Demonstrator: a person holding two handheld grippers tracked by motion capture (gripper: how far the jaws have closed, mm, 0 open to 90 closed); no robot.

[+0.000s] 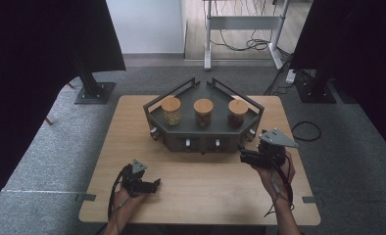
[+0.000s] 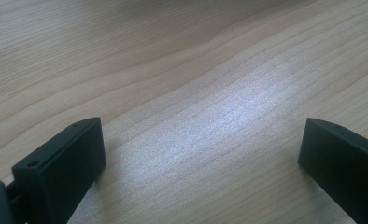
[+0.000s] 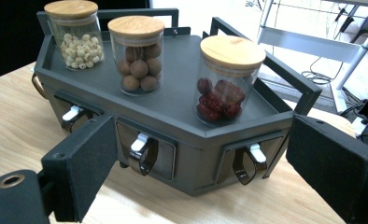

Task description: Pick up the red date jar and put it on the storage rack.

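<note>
A dark grey, angular metal drawer cabinet is seen at the far middle of the light wooden table, with three wooden-lidded glass jars lined up on its top: pale seeds, brown balls and red dried fruit. The right gripper is held just beside the cabinet's right front corner, jaws spread and nothing between them. The left gripper is rested low over bare tabletop, jaws released wide

3 jars in row on cabinet, R tool before its R corner, table under
</note>
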